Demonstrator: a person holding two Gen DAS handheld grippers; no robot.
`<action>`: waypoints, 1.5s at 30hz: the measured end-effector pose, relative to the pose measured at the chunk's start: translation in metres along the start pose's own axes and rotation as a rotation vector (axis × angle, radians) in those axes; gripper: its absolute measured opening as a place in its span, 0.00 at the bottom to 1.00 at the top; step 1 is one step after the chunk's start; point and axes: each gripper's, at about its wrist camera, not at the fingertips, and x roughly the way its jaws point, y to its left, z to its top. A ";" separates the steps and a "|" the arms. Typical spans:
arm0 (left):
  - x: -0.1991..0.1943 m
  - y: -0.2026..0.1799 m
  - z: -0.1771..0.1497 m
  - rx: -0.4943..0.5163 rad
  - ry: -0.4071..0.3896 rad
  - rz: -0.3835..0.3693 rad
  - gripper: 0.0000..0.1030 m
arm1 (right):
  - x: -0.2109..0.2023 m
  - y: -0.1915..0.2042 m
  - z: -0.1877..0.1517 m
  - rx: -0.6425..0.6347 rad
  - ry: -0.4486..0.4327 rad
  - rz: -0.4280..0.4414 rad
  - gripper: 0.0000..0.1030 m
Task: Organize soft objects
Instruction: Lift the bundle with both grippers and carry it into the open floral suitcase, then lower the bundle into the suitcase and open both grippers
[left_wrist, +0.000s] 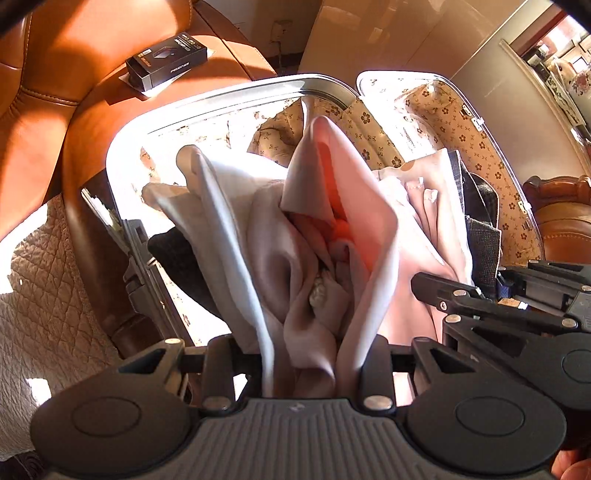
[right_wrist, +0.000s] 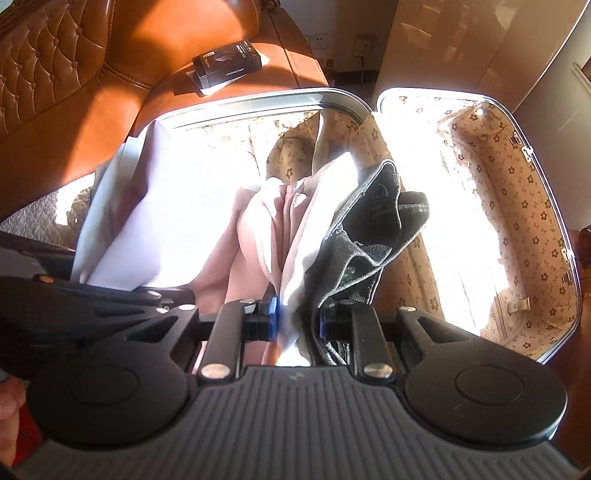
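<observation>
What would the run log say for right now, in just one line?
left tool: shut on pale pink cloth | right tool: shut on pink cloth and dark grey woven cloth | both above open flower-lined suitcase

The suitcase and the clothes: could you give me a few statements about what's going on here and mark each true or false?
1. The suitcase lies open, showing a flower-print lining. True.
2. The left gripper is empty. False: it is shut on a bunch of pale pink fabric.
3. The right gripper pinches pale cloth together with a dark grey garment. True.
4. The black box sits inside the suitcase. False: it rests on the brown leather sofa behind it.
5. The suitcase's right half is packed full. False: mostly bare lining shows there.
</observation>
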 end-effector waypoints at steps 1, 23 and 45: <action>0.009 -0.003 -0.002 -0.028 -0.001 0.006 0.35 | 0.008 -0.003 0.002 -0.025 0.009 0.002 0.23; 0.111 0.032 -0.012 -0.266 0.025 0.088 0.39 | 0.140 -0.019 0.020 -0.211 0.111 0.103 0.23; 0.054 0.038 -0.021 -0.156 -0.010 0.090 0.61 | 0.177 -0.057 0.015 -0.139 0.116 0.030 0.55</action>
